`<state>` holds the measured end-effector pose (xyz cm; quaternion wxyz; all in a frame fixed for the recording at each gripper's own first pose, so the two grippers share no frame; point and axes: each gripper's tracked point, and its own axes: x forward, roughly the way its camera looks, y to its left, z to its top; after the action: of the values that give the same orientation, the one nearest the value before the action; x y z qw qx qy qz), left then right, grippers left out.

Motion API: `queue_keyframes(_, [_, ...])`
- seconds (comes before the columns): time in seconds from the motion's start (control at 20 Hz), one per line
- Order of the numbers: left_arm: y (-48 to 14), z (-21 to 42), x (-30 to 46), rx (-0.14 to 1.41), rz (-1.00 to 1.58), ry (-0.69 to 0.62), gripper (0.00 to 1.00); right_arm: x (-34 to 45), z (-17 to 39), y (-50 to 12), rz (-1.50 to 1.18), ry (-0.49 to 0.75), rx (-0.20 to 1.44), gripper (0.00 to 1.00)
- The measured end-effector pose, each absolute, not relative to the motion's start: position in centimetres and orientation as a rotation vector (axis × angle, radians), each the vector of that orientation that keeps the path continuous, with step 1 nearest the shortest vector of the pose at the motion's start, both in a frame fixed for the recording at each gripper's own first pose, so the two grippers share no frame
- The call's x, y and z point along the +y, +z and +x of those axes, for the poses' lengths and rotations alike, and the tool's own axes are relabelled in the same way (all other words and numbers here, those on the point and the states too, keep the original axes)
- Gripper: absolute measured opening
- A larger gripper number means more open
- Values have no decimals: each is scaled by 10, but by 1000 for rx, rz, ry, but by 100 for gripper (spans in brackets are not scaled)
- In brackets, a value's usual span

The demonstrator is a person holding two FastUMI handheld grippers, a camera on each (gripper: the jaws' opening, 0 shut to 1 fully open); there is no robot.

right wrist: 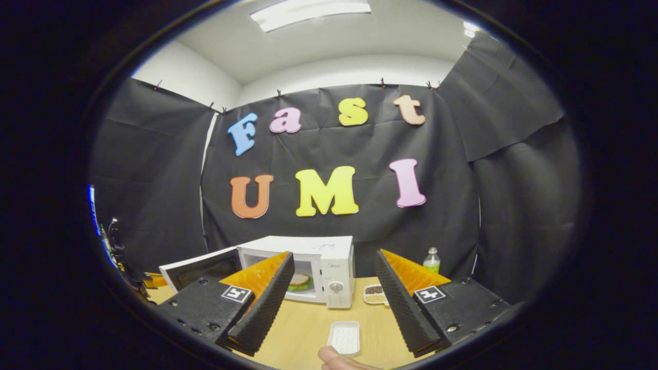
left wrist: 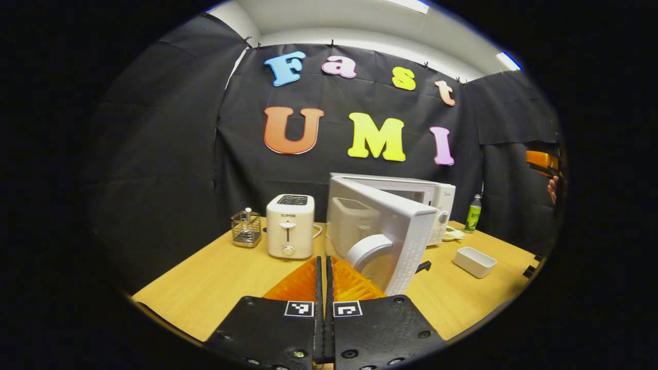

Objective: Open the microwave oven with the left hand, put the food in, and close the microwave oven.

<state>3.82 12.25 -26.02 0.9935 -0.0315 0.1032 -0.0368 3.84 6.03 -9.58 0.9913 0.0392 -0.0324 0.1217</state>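
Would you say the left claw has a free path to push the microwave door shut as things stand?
Probably yes: the left claw, shut and empty, sits just before the open microwave door, and no object lies between them; the toaster stands off to the side.

The glossy white plastic microwave (left wrist: 411,205) stands on a matt pale wooden table (left wrist: 216,282); the small wire basket (left wrist: 245,229) looks like metal.

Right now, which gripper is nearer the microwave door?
Left. The left gripper, fingers together, sits just short of the open microwave door by its handle; the right gripper, open, hangs farther back above the table.
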Motion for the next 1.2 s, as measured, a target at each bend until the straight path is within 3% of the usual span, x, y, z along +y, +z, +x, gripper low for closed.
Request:
queue_keyframes(0.35, [-270, 72, 55, 227, -47, -206, 0, 40, 48, -103, 48, 253, -52, 95])
queue_keyframes(0.4, [-270, 79, 46, 228, -49, -219, 0, 35, 50, -102, 43, 250, -54, 100])
queue_keyframes(0.45, [-272, 85, 38, 230, -51, -232, 0, 30, 51, -102, 37, 247, -55, 95])
queue_keyframes(0.65, [-279, 113, 8, 236, -58, -280, 0, 13, 57, -100, 26, 234, -69, 95])
queue_keyframes(0.7, [-280, 118, 1, 242, -62, -291, 0, 9, 60, -99, 26, 227, -72, 100])
queue_keyframes(0.85, [-278, 131, -25, 229, -61, -340, 0, -4, 66, -103, 37, 214, -76, 100])
queue_keyframes(1.05, [-282, 152, -52, 231, -13, -364, 0, -18, 76, -116, 46, 205, -68, 100])
queue_keyframes(1.1, [-282, 159, -57, 229, -7, -362, 0, -20, 80, -119, 47, 208, -68, 95])
queue_keyframes(1.2, [-280, 176, -62, 213, 3, -334, 0, -25, 86, -125, 50, 207, -65, 100])
